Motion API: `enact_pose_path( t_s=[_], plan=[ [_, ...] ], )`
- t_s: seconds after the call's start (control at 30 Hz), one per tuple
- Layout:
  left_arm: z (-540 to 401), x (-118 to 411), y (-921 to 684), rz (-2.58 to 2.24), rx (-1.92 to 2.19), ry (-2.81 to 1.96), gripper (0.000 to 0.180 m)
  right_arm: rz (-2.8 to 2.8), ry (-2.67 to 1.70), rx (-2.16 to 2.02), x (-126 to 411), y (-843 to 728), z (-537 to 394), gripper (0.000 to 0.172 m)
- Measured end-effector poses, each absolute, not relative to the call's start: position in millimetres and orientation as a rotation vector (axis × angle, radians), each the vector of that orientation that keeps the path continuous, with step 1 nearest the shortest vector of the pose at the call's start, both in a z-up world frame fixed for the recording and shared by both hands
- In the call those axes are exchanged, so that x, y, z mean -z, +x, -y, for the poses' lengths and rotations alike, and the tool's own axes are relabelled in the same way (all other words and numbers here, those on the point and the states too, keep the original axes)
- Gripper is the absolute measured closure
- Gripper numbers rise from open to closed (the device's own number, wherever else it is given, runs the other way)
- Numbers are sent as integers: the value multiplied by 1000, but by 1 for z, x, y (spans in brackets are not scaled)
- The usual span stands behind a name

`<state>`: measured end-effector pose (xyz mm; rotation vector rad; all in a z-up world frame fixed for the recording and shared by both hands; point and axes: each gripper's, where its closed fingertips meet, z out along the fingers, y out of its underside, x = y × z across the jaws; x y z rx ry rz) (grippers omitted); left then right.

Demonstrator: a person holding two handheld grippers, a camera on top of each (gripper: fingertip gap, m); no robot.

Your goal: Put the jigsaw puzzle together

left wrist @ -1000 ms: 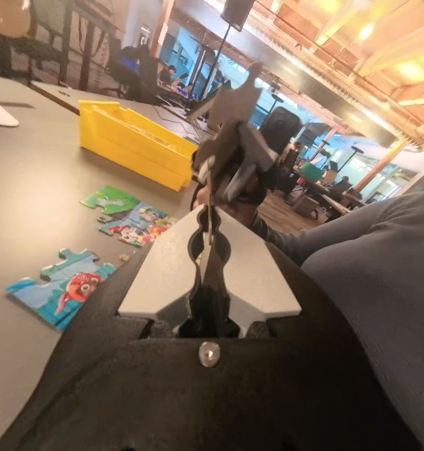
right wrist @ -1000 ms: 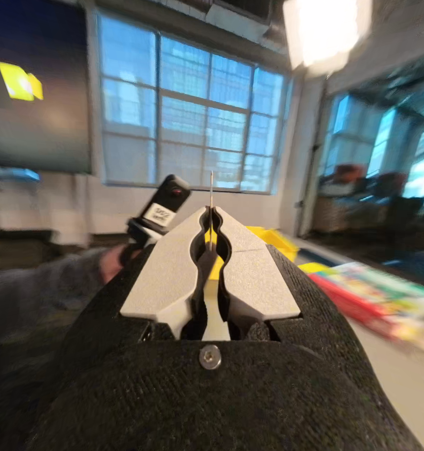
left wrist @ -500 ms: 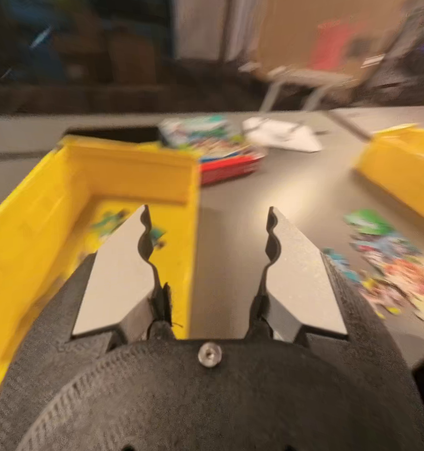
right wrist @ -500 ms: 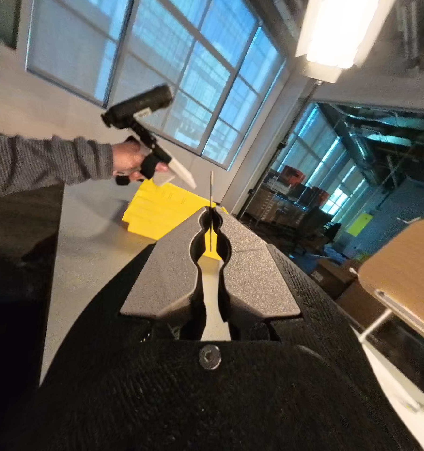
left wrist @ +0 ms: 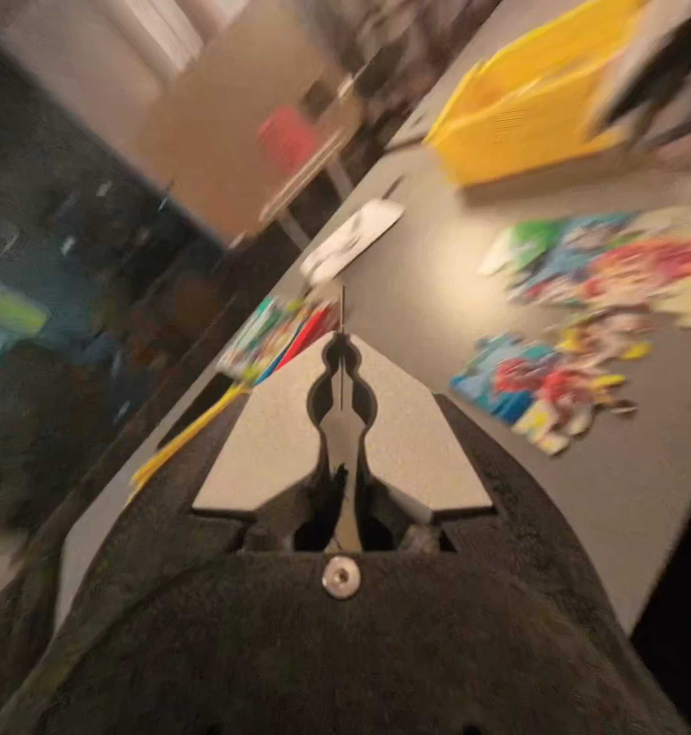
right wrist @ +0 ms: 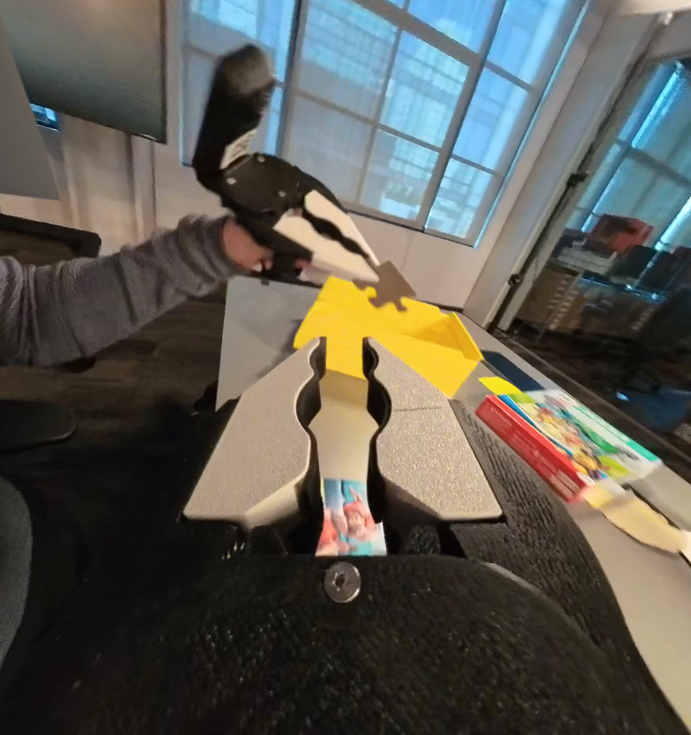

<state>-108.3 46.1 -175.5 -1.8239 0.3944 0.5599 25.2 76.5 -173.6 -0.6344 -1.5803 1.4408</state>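
1. Left wrist view, heavily blurred: two patches of joined colourful puzzle pieces (left wrist: pixel 598 270) lie face up on the grey bench (left wrist: pixel 415 302). A smaller cluster (left wrist: pixel 534 393) lies nearer the camera and apart from the larger one. A yellow bin (left wrist: pixel 526 119) stands beyond them, and a white sheet (left wrist: pixel 351 242) and the puzzle box (left wrist: pixel 280 342) lie toward the bench edge.
2. The left gripper (left wrist: pixel 341 334) is pressed together on a puzzle piece (left wrist: pixel 342 310), which shows here only as a thin edge-on line standing out past the tips.
3. In the right wrist view that piece (right wrist: pixel 393 286) shows its plain grey back. It is pinched at the tips of the left gripper (right wrist: pixel 375 264) and held in the air just above a second yellow bin (right wrist: pixel 415 350).
4. The hand (right wrist: pixel 244 246) and grey sleeve (right wrist: pixel 97 294) reach out over the bench with the gripper angled downward.
5. The right gripper (right wrist: pixel 343 342) is slightly spread, with nothing between its tips. It points toward the bin, and a colourful piece (right wrist: pixel 351 517) shows below, through the gap near the finger bases.
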Motion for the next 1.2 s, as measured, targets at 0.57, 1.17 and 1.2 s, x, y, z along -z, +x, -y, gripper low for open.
enact_pose_path(
  t_s=[0.57, 1.17, 1.2],
  plan=[
    [-74, 296, -78, -336, -114, -2235, 79, 2129, -1290, -1036, 355, 13, -120, 57],
    [-107, 353, -45, 132, 896, -2196, 110, 2277, -1255, -950, 389, -14, -120, 54],
    [-108, 342, -46, 156, 963, -2122, 116, 2273, -1245, -957, 388, -13, -120, 54]
  ],
)
